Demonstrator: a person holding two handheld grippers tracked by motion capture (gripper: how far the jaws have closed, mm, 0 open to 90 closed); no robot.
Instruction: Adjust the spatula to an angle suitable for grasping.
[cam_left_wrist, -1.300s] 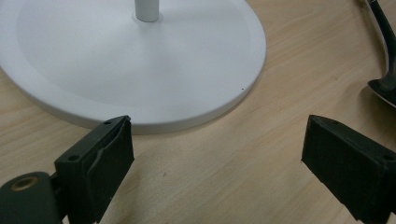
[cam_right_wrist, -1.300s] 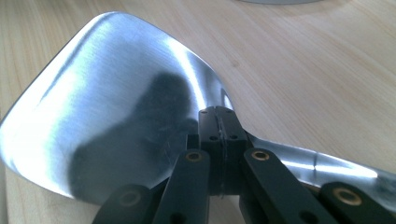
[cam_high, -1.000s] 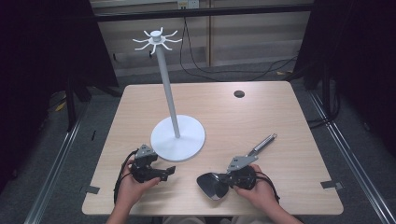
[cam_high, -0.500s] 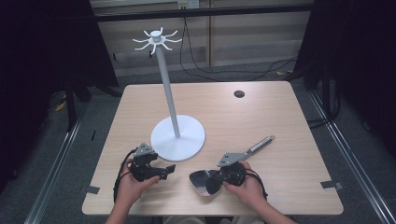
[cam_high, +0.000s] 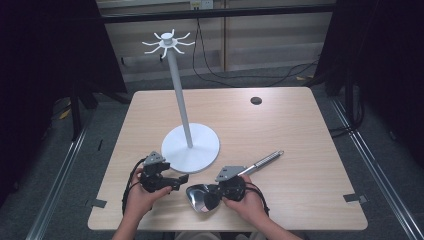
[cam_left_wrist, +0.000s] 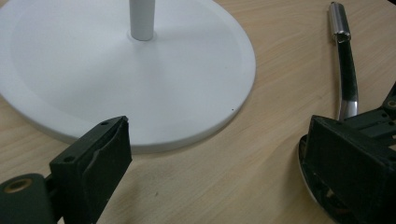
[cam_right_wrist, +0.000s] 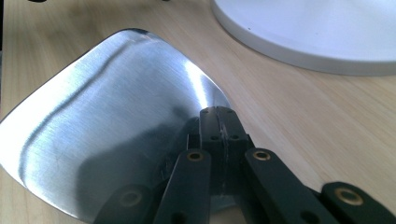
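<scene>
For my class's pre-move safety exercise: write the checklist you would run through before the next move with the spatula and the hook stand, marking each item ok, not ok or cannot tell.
1. Right gripper closed over the spatula: ok, jaws together above the blade in the right gripper view; whether they pinch the metal: cannot tell.
2. Left gripper free to help: ok, jaws apart, nothing between them.
3. Stand upright on the table: ok.
4. Spatula handle clear of the stand's base: ok, table shows between them.
5. Hooks free: ok, nothing hangs there.
6. Hanging hole in the handle's end: cannot tell.
</scene>
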